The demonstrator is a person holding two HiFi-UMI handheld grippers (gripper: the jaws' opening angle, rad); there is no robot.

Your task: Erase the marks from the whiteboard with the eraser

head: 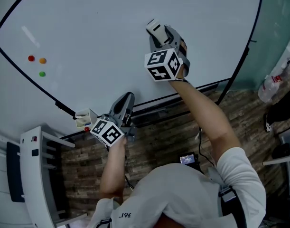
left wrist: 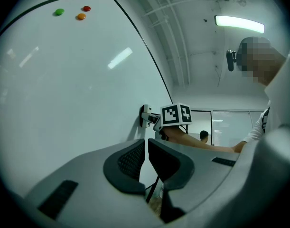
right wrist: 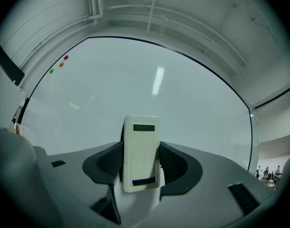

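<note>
The whiteboard [head: 111, 32] fills the upper part of the head view and shows no marks that I can make out. My right gripper [head: 156, 30] is shut on the cream eraser [right wrist: 141, 153], which is pressed flat against the board [right wrist: 159, 80] near its middle. The eraser [head: 155, 31] shows as a pale block at the jaw tips. My left gripper [head: 127, 99] hangs low by the board's bottom edge, shut with nothing between its dark pads [left wrist: 130, 160]. From the left gripper view the eraser [left wrist: 145, 116] and the right gripper's marker cube [left wrist: 176, 114] show against the board [left wrist: 64, 89].
Three round magnets, red [head: 31, 58], orange [head: 42, 60] and green [head: 42, 73], sit at the board's left. A small cup [head: 84, 118] stands on the tray rail [head: 149, 103]. A white rack [head: 38, 170] stands left; a wooden floor [head: 168, 137] lies below.
</note>
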